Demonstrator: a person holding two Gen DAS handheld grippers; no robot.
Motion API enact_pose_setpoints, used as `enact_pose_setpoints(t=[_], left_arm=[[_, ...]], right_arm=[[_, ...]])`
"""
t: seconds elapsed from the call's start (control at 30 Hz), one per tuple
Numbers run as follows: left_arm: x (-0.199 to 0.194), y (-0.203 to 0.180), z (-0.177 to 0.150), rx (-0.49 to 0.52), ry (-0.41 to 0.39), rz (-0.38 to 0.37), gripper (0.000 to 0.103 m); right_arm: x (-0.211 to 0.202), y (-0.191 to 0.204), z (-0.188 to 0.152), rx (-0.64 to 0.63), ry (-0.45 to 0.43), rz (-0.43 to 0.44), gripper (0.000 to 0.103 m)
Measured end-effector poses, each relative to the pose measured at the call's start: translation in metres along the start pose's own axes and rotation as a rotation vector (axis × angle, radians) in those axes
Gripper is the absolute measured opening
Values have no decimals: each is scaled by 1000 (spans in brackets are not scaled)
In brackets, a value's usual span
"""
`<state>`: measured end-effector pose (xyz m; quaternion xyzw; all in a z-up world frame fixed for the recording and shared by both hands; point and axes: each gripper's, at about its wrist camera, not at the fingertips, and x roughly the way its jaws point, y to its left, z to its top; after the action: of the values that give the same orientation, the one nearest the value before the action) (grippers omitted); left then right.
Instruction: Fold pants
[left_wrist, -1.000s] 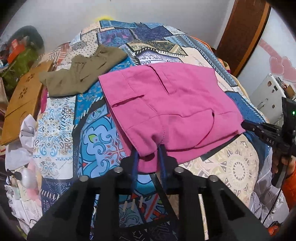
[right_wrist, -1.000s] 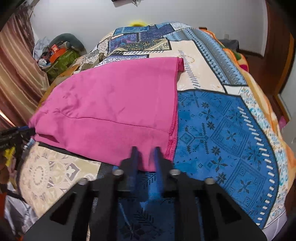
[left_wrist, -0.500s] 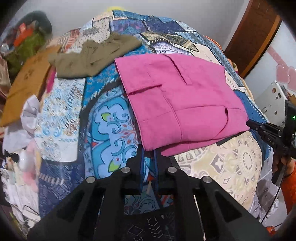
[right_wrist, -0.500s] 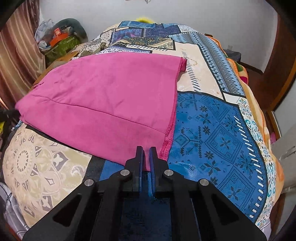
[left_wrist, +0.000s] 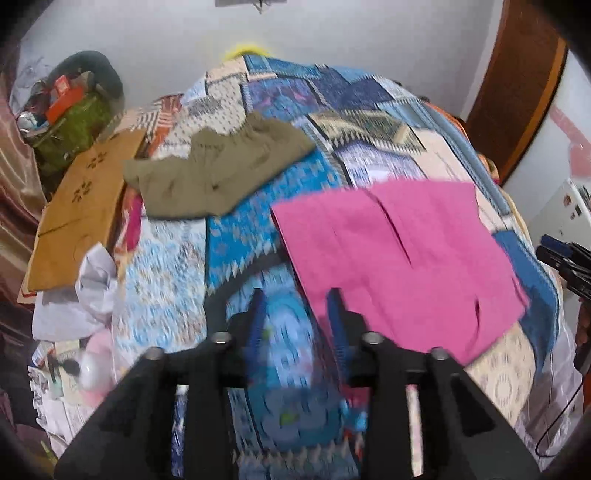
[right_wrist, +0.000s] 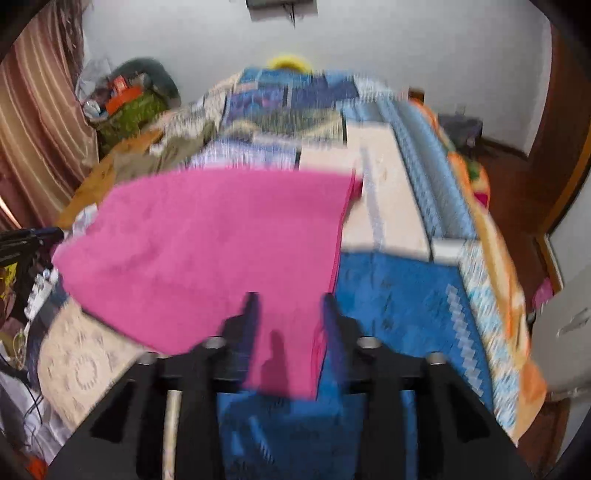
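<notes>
Both wrist views face up the bed (left_wrist: 258, 221), sharing pink pants (left_wrist: 399, 258).

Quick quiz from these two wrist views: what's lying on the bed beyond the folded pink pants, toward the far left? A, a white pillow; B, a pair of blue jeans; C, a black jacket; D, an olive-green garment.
D: in the left wrist view an olive-green garment lies crumpled on the patterned bedspread, up and left of the pink pants and apart from them.
</notes>
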<state>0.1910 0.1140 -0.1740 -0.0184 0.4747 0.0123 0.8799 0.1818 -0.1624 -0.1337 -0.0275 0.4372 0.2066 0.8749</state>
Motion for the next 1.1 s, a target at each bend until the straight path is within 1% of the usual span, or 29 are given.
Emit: enact_pose_setpoints(t=[0.07, 0.17, 0.3, 0.37, 0.47, 0.53, 0.63, 0.73, 0.77, 0.8, 0.83, 0.9, 0.97, 1.0, 1.03, 1.07, 1.1], left_arm=[[6, 3, 14, -5, -15, 10, 40], [19, 7, 35, -22, -19, -2, 40], [43, 11, 54, -38, 1, -18, 40], [57, 12, 59, -39, 20, -20, 40], [76, 12, 62, -31, 41, 13, 40], [88, 13, 62, -35, 58, 1, 40], [102, 14, 59, -52, 82, -25, 40], [111, 15, 57, -66, 96, -26, 40], [111, 15, 56, -71, 95, -28, 38], [111, 15, 56, -76, 95, -45, 30], [111, 14, 56, -78, 98, -61, 25], [111, 12, 56, -80, 103, -84, 12], [109, 7, 56, -65, 91, -80, 6], [108, 5, 56, -57, 86, -71, 5], [107, 3, 56, -46, 74, -44, 4], [105, 2, 56, -35, 62, -16, 4], [104, 0, 55, -23, 45, 25, 4]], right_arm=[[-2, 0, 13, -18, -44, -15, 46], [2, -2, 35, -33, -94, -43, 47], [21, -9, 57, -39, -102, -45, 47], [37, -14, 65, -39, -93, -55, 47], [58, -24, 74, -32, -88, -90, 47], [79, -34, 81, -23, -64, -113, 47], [102, -46, 87, 0, -20, -99, 47], [125, -55, 90, 31, 25, -60, 47], [132, -57, 90, 44, 38, -32, 47], [137, -58, 89, 51, 50, -11, 47], [142, -58, 88, 59, 63, 8, 45], [149, -56, 84, 71, 76, 43, 30], [150, -53, 81, 68, 71, 54, 25], [148, -50, 80, 55, 62, 46, 17], [148, -49, 79, 43, 60, 41, 13], [147, -46, 79, 24, 61, 15, 7], [147, -44, 78, 10, 63, -1, 7]])
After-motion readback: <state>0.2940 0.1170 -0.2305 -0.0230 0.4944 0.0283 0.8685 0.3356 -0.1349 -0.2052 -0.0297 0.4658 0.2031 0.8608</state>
